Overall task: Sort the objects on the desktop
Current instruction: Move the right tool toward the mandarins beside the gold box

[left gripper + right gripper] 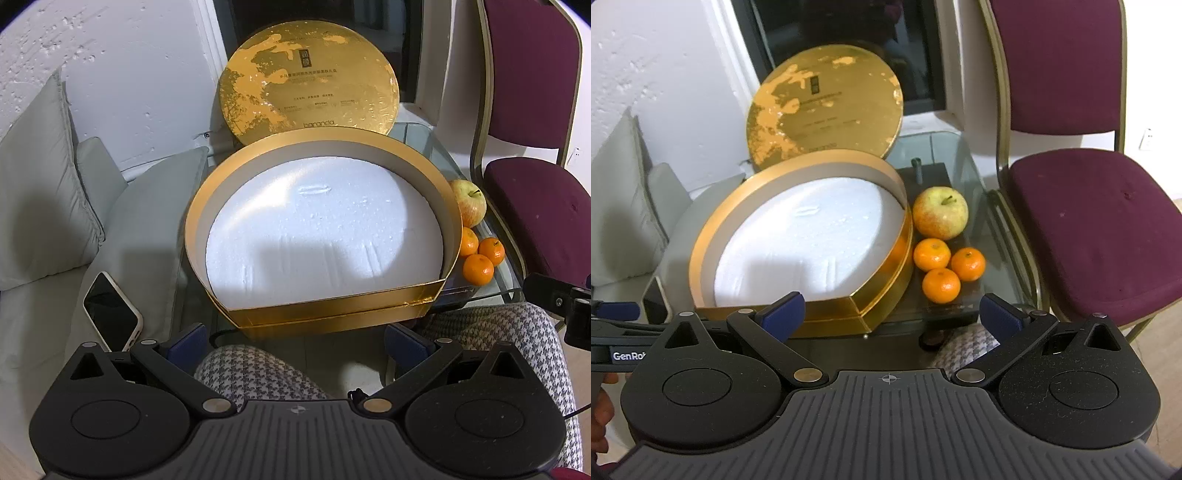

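Left gripper (295, 341) and right gripper (892, 314) both gape wide, empty. Gold box (886, 317) holds nothing on its foam; apple (940, 213) and three tangerines (941, 285) sit beside it on the glass table (960, 155). Sorting appears unstarted.

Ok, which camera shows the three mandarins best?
The right wrist view: all three mandarins lie in full sight beside the gold box. In the left wrist view they sit near the edge, and the box rim hides part of one.
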`<state>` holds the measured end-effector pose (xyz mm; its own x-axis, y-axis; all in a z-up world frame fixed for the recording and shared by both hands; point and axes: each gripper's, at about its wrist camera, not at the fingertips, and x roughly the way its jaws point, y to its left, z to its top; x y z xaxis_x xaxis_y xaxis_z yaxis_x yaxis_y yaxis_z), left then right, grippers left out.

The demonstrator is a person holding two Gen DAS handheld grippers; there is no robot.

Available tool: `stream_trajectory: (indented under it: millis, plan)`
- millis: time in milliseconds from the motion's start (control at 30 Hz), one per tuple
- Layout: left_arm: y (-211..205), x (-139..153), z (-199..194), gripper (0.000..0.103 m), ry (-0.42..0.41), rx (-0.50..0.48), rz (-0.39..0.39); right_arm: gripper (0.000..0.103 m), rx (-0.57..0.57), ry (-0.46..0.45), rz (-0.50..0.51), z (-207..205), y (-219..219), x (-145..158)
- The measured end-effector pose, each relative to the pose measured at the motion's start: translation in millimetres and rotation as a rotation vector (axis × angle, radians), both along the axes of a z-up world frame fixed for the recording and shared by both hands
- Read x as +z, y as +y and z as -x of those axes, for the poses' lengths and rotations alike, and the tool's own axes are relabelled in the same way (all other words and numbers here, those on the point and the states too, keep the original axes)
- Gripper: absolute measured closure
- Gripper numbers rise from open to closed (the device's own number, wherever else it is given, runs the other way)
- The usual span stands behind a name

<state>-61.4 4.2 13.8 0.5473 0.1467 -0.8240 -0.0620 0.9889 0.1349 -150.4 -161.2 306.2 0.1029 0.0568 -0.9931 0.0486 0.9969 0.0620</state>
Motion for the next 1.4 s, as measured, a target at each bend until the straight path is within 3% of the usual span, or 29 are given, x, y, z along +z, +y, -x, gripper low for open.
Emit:
stream_trajectory:
  millis: [767, 1100, 1233, 1400]
  plan:
    - [-8, -2, -3, 0.001, 0.013, -0.030, -0.018, 0.000, -0.018, -0.006, 0.020, -2, -10, -5]
    - [-16, -3, -8, 0.001, 0.040, -0.093, -0.018, 0.000, -0.035, -0.100, 0.041, -1, -22, 2]
    - [-15, 9, -8, 0.001, -0.039, -0.136, 0.057, 0.000, -0.047, -0.147, 0.047, -3, -30, 6]
    - [-15, 23, -12, 0.001, -0.131, -0.144, 0.069, 0.000, -0.067, -0.170, 0.092, -8, -45, 13]
